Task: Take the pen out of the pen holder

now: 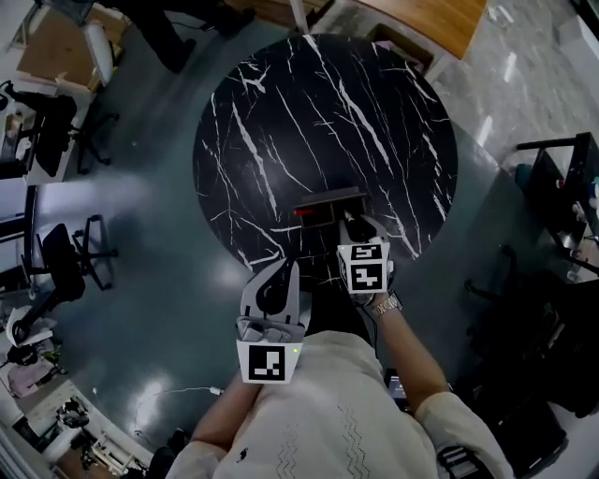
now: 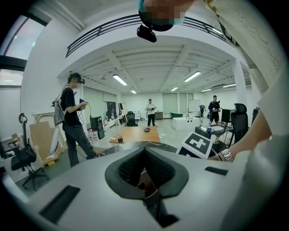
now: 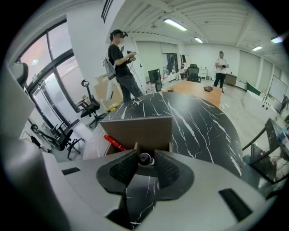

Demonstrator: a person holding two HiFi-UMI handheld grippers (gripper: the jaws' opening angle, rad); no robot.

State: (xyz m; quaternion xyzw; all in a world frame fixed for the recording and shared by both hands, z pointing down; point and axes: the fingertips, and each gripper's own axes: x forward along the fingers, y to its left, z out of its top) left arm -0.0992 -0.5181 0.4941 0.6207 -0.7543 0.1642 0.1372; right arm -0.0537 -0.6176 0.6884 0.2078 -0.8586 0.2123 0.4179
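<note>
The pen holder (image 1: 328, 207), a low brown box, stands on the black marble round table (image 1: 281, 122) near its front edge. A red pen (image 1: 301, 212) lies at its left end and shows again as the red pen (image 3: 114, 143) beside the holder (image 3: 135, 129). My right gripper (image 1: 352, 223) points steeply down at the holder's right part. In the right gripper view this gripper (image 3: 145, 166) is open, with the round white-and-dark end of a pen (image 3: 145, 159) in the gap, untouched by the pads. My left gripper (image 1: 279, 273) hangs open at the table's edge, its jaws (image 2: 145, 173) empty.
Office chairs (image 1: 65, 262) stand on the floor to the left of the table. A wooden table (image 1: 430, 19) lies beyond it. A person with a headset (image 3: 121, 67) stands past the table's far left side, and others stand further back.
</note>
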